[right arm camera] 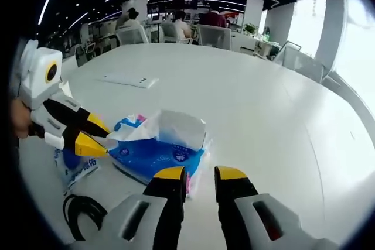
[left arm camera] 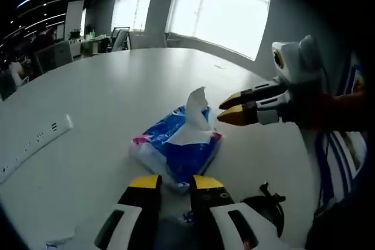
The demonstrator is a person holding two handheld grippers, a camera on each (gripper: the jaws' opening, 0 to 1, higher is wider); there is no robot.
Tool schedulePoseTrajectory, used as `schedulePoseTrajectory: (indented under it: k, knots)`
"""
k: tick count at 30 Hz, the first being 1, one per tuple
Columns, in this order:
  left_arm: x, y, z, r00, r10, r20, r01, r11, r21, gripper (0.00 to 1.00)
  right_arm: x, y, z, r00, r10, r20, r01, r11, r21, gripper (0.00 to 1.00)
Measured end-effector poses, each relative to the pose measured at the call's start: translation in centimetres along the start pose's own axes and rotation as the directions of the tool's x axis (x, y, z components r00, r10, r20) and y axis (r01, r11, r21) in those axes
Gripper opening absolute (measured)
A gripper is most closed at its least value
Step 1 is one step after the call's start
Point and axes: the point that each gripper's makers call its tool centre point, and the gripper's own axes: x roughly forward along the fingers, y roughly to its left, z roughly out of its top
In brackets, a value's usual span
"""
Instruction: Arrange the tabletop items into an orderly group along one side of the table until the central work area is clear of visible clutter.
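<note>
A: Where's the blue plastic tissue pack [left arm camera: 176,147] w/ the white sheet sticking up?
B: Right ahead of the left gripper [left arm camera: 177,183], tips nearly touching it, jaws narrow, nothing held.
A: Right gripper [right arm camera: 200,175]?
B: Narrow gap too, just short of the pack.
A: Else?
B: White power strip [left arm camera: 32,145] off left; black cable coil [right arm camera: 82,210] near the tips.

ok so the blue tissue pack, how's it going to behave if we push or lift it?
The tissue pack is probably soft: its plastic wrap looks crinkled, so jaws would likely dent it. It looks light and flat, so a push on the white table should slide it rather than tip it. The tissue sticking up would likely pull out if grabbed alone.
</note>
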Motion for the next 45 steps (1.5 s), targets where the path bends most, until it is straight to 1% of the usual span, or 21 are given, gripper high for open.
schedulePoseTrajectory:
  k: [3, 4, 6, 8, 11, 12, 14, 16, 18, 20, 25, 29, 33, 38, 40, 42, 45]
  knots:
    - [-0.9, 0.4, 0.2, 1.000, 0.009, 0.008, -0.009, 1.000, -0.003, 0.25, -0.6, 0.6, 0.0, 1.000, 0.009, 0.016, -0.010, 0.999, 0.039, 0.26]
    - [-1.3, 0.6, 0.3, 1.000, 0.013, 0.014, -0.013, 1.000, -0.001, 0.26, -0.6, 0.7, 0.0, 1.000, 0.011, 0.018, -0.012, 0.999, 0.044, 0.28]
    - [-1.9, 0.9, 0.2, 1.000, 0.022, 0.010, -0.022, 1.000, -0.002, 0.26, -1.4, 1.3, 0.0, 1.000, 0.013, 0.024, -0.014, 0.998, 0.058, 0.32]
    - [-2.8, 1.3, -0.3, 0.999, 0.032, -0.010, -0.032, 0.999, 0.003, 0.26, -2.0, 1.9, 0.4, 0.999, 0.017, 0.040, -0.020, 0.997, 0.077, 0.36]
    - [-3.8, 1.7, -0.7, 0.999, 0.039, -0.018, -0.039, 0.999, -0.004, 0.30, -2.9, 2.8, 0.4, 0.999, 0.019, 0.049, -0.025, 0.992, 0.127, 0.41]
    - [-4.7, 1.9, -1.0, 0.998, 0.051, -0.025, -0.051, 0.999, -0.007, 0.30, -3.2, 3.5, 0.5, 0.998, 0.031, 0.052, -0.039, 0.988, 0.152, 0.43]
    - [-5.8, 2.2, -1.2, 0.998, 0.061, -0.023, -0.061, 0.998, -0.013, 0.31, -3.5, 3.9, 0.3, 0.998, 0.031, 0.059, -0.040, 0.988, 0.152, 0.47]
    - [-6.9, 2.5, -1.5, 0.997, 0.076, -0.025, -0.076, 0.997, -0.024, 0.33, -4.2, 4.5, 0.3, 0.998, 0.032, 0.058, -0.040, 0.987, 0.155, 0.49]
    - [-7.7, 2.5, -1.9, 0.996, 0.080, -0.028, -0.081, 0.996, -0.027, 0.35, -5.1, 5.5, 0.3, 0.997, 0.041, 0.065, -0.052, 0.982, 0.182, 0.52]
    - [-8.7, 2.7, -2.4, 0.995, 0.094, -0.036, -0.095, 0.995, -0.025, 0.36, -5.1, 5.9, 0.0, 0.997, 0.047, 0.061, -0.058, 0.980, 0.189, 0.54]
    - [-11.0, 3.3, -4.0, 0.992, 0.116, -0.058, -0.119, 0.991, -0.055, 0.38, -6.4, 8.2, -0.8, 0.996, 0.062, 0.059, -0.073, 0.975, 0.209, 0.56]
    - [-12.9, 4.0, -5.7, 0.987, 0.142, -0.075, -0.148, 0.986, -0.072, 0.39, -6.8, 9.5, -1.3, 0.995, 0.078, 0.054, -0.088, 0.972, 0.220, 0.56]
    - [-14.3, 4.9, -6.7, 0.982, 0.170, -0.078, -0.176, 0.980, -0.089, 0.39, -7.3, 10.9, -2.0, 0.995, 0.090, 0.043, -0.098, 0.968, 0.231, 0.55]
    - [-15.9, 5.7, -7.9, 0.977, 0.192, -0.090, -0.201, 0.975, -0.099, 0.39, -7.6, 12.6, -2.6, 0.994, 0.107, 0.029, -0.111, 0.967, 0.230, 0.53]
    - [-16.4, 6.0, -8.4, 0.977, 0.196, -0.090, -0.205, 0.972, -0.115, 0.39, -7.8, 13.5, -2.9, 0.992, 0.120, 0.025, -0.123, 0.965, 0.231, 0.52]
    - [-16.7, 6.2, -8.9, 0.975, 0.201, -0.098, -0.212, 0.970, -0.120, 0.39, -7.7, 13.9, -3.3, 0.992, 0.126, 0.020, -0.127, 0.965, 0.228, 0.51]
    - [-17.1, 6.7, -10.1, 0.972, 0.204, -0.116, -0.219, 0.966, -0.136, 0.38, -7.6, 14.9, -3.7, 0.990, 0.143, 0.011, -0.141, 0.964, 0.227, 0.50]
